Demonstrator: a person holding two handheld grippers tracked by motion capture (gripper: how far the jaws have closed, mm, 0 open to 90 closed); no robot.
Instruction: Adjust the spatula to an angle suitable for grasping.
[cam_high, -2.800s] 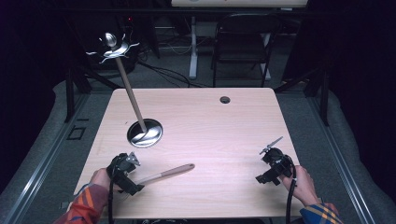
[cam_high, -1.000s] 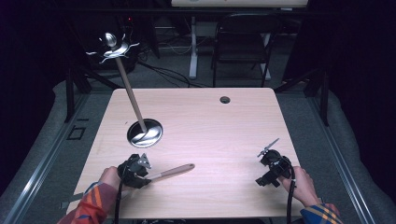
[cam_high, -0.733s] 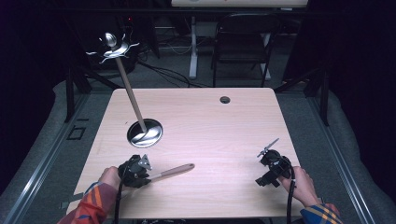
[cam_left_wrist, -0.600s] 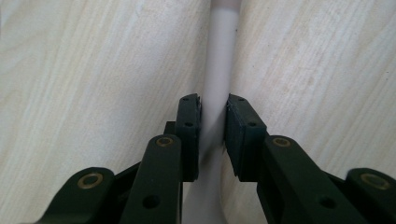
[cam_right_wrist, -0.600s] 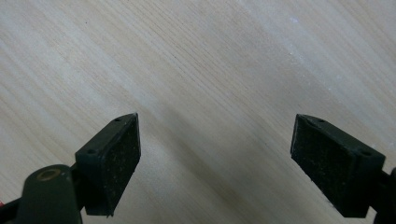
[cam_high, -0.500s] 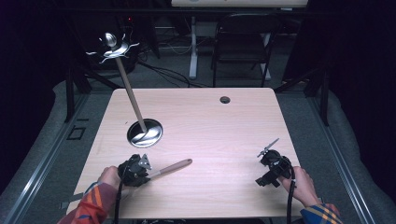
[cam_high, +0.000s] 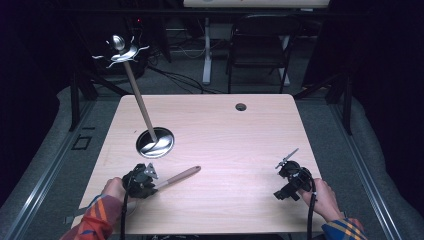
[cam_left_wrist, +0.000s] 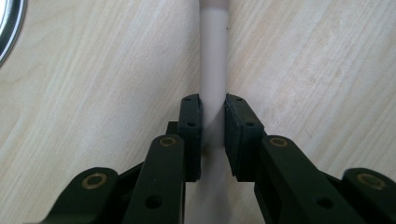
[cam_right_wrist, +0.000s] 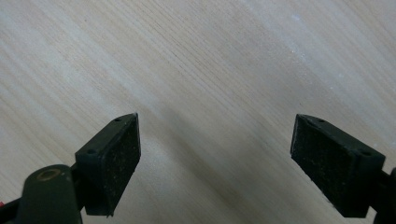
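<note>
A pale wooden rod lies slanted near the table's front left. My left gripper is shut on its near end. In the left gripper view the two black pads clamp the rod, which runs straight away from the gripper over the light wood. My right gripper rests near the front right of the table. In the right gripper view it stands wide open, with bare tabletop between its pads.
A stand with a round metal base, a leaning wooden pole and metal hooks on top is behind the left gripper; its base rim shows nearby. A cable hole sits at the far edge. A chair stands beyond the table.
My left gripper moved right to the rod's near end and shut on it. The rod's far end has since swung slightly away from me. The right gripper has barely moved.
</note>
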